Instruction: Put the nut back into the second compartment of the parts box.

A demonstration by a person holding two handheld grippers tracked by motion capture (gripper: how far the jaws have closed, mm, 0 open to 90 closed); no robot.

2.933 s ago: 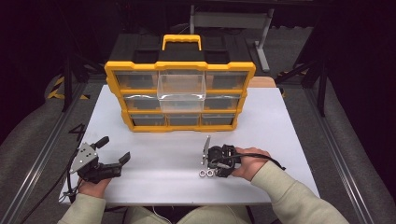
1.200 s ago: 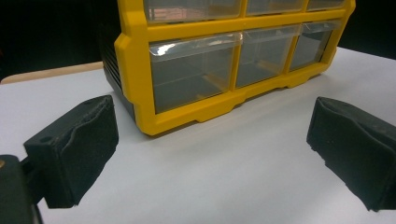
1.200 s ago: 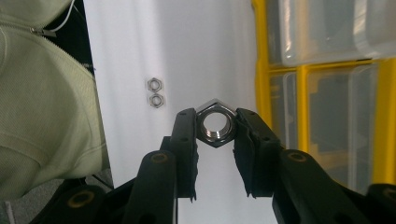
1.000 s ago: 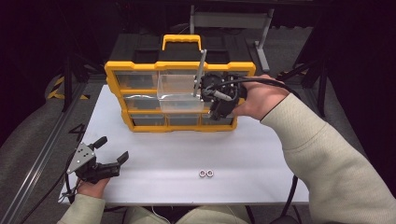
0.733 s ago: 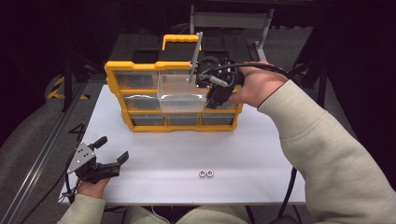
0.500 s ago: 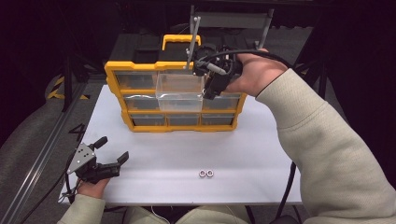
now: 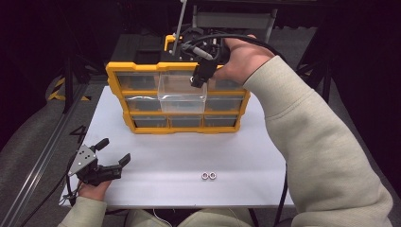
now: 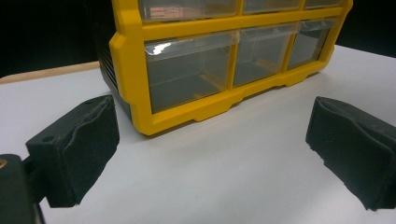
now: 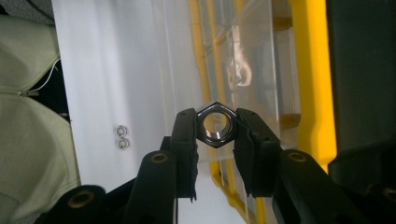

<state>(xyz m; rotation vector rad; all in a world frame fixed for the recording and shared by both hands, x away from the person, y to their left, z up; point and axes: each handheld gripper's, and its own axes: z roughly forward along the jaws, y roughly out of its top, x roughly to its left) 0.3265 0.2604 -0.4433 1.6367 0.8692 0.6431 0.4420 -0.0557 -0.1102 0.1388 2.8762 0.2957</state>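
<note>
High view, white table (image 7: pixel 179 156), dark room, right gripper (image 9: pixel 215 128) clamping hex nut (image 9: pixel 215 124), left gripper (image 7: pixel 112 156) jaws spread

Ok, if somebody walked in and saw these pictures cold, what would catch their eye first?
Probably the yellow organizer at the far side of the white table, with one clear drawer pulled out of its middle. Above that drawer the right gripper pinches a steel hex nut between its jaws. Next, two more small nuts lie near the table's front edge, and the left gripper rests open at the front left corner.
</note>
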